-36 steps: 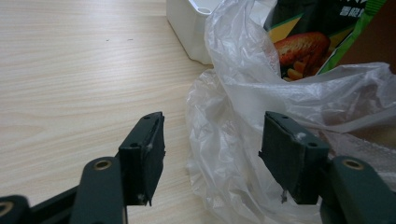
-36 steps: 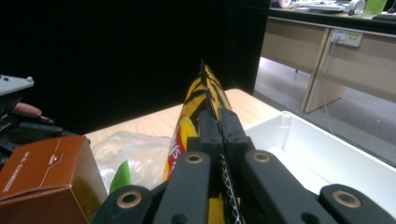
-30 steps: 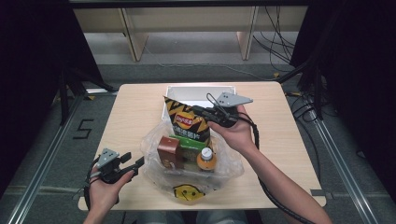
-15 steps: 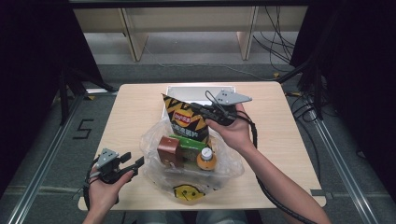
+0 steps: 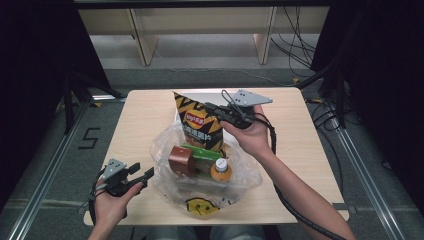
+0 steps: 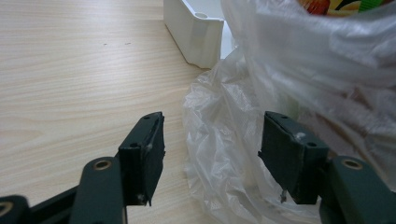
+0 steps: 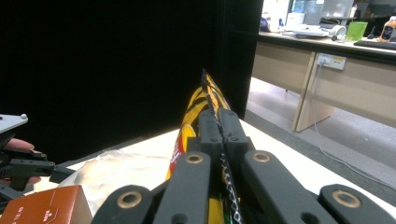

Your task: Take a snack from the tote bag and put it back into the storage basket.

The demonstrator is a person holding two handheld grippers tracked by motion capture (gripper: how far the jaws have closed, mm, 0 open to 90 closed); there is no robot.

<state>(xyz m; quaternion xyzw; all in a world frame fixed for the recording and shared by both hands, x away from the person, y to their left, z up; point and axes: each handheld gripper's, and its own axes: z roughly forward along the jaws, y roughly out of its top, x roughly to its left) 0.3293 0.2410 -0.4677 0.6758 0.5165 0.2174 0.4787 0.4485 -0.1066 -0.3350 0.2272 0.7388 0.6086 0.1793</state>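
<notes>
Left gripper point(image 5: 141, 172) parked at near-left of the table point(image 5: 300, 130), jaws spread, nothing between them; in the left gripper view the crumpled skin of the clear plastic bag point(image 6: 261, 116) sits right at the jaw mouth, white tray point(image 6: 198, 30) corner farther off. Bag point(image 5: 200, 175) slumped at near centre, mouth open upward, holding a brown box point(image 5: 180, 159), a green pack point(image 5: 202, 155) and an orange-capped bottle point(image 5: 220, 169). Chip bag point(image 5: 200, 122) stands upright at the bag's far rim, long axis near vertical, lower end already inside the mouth, top seam toward far-left. Right gripper point(image 5: 220, 115) clamped on the chip bag's right edge, approaching from the right; right gripper view confirms jaws pinched tight on the crimped seam point(image 7: 210, 100). Key relation: bag opening lies straight below and slightly near of the clamped pack, so next move probably straight down along the pack's long axis, no sideways shift needed. Left side closer to the bag's rim, well placed to pinch the film and hold the mouth open if it collapses. Risk: lower corner snagging on the box or the green pack.
</notes>
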